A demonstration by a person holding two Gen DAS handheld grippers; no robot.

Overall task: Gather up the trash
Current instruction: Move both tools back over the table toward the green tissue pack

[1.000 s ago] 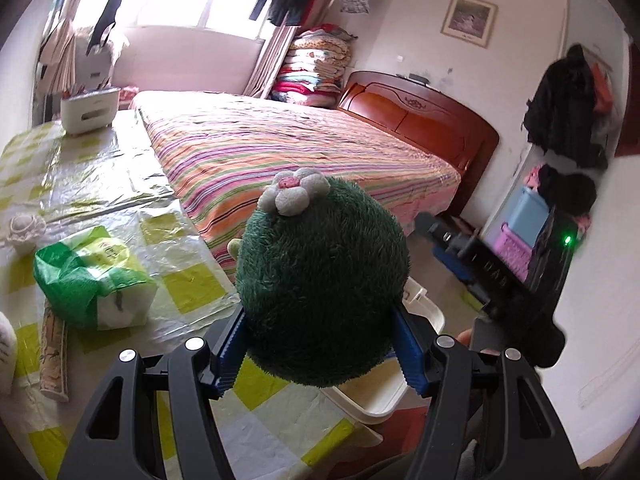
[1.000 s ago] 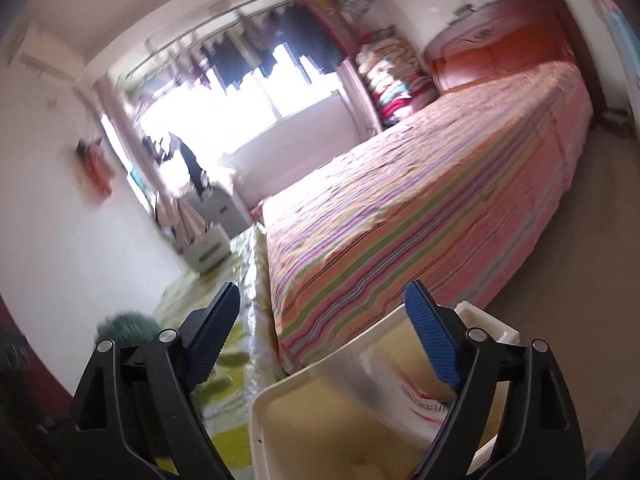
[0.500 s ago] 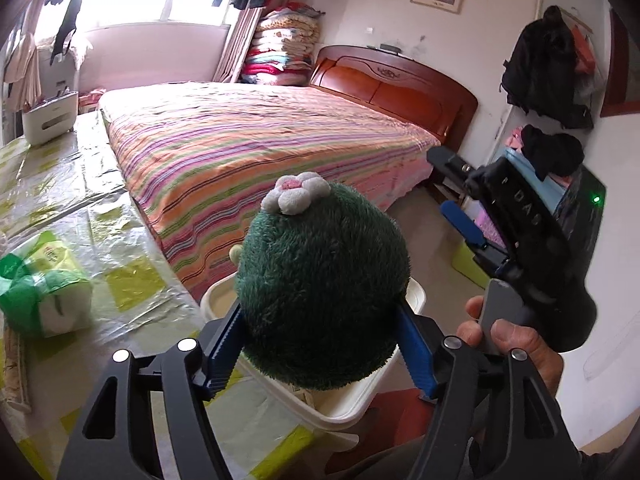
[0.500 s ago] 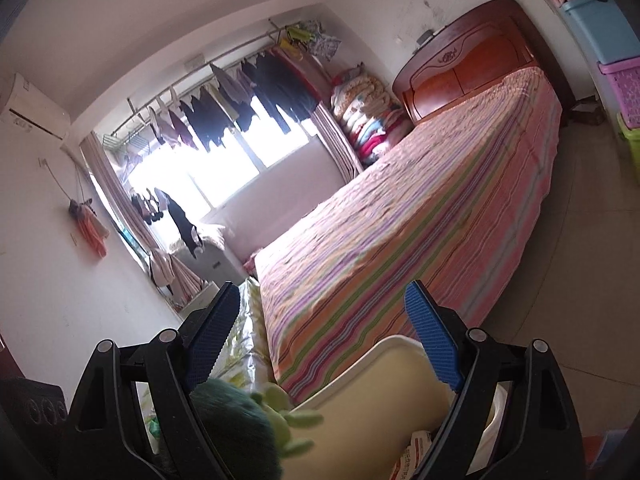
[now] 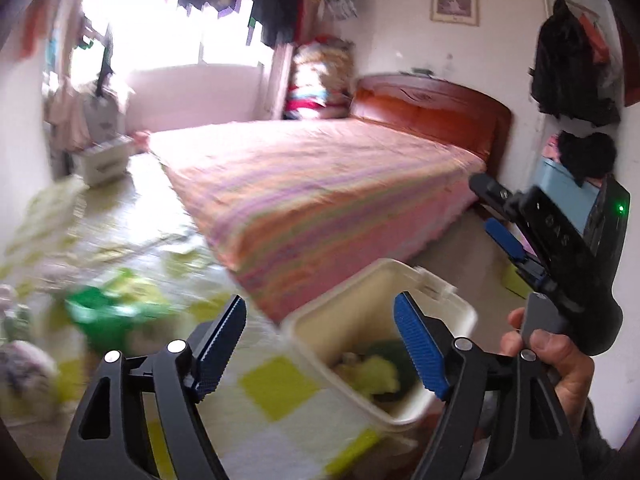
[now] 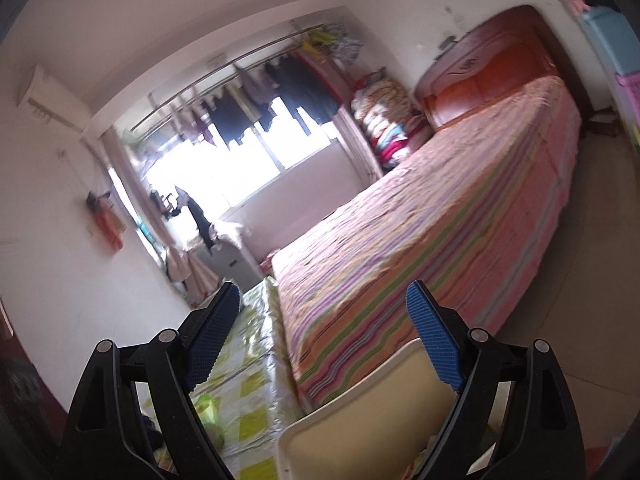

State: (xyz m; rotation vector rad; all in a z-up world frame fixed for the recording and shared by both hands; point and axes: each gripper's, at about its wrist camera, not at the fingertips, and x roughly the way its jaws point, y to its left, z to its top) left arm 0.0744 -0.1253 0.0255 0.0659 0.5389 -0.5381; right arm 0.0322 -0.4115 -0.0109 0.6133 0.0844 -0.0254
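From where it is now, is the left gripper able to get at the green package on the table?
Probably yes. The left gripper is open and empty, and the green package lies on the table just to its left with nothing visibly between them, though the view is blurred.

Left wrist view: sits just behind the left gripper (image 5: 320,344), tilted downward over the checked table cover (image 5: 276,396) and the cream bin (image 5: 452,320), both close; the picture is blurred.
Left view, far field: faces the striped bed (image 5: 320,184), its wooden headboard (image 5: 432,108) and the bright window (image 5: 168,28).
Right wrist view: sits just behind the right gripper (image 6: 324,344), about level, with the bin's rim (image 6: 360,396) right under the lens.
Shared by the 2 views: bed, headboard, window, table cover, bin.
Cross-sight: the right gripper (image 5: 500,236) shows at the left view's right edge.
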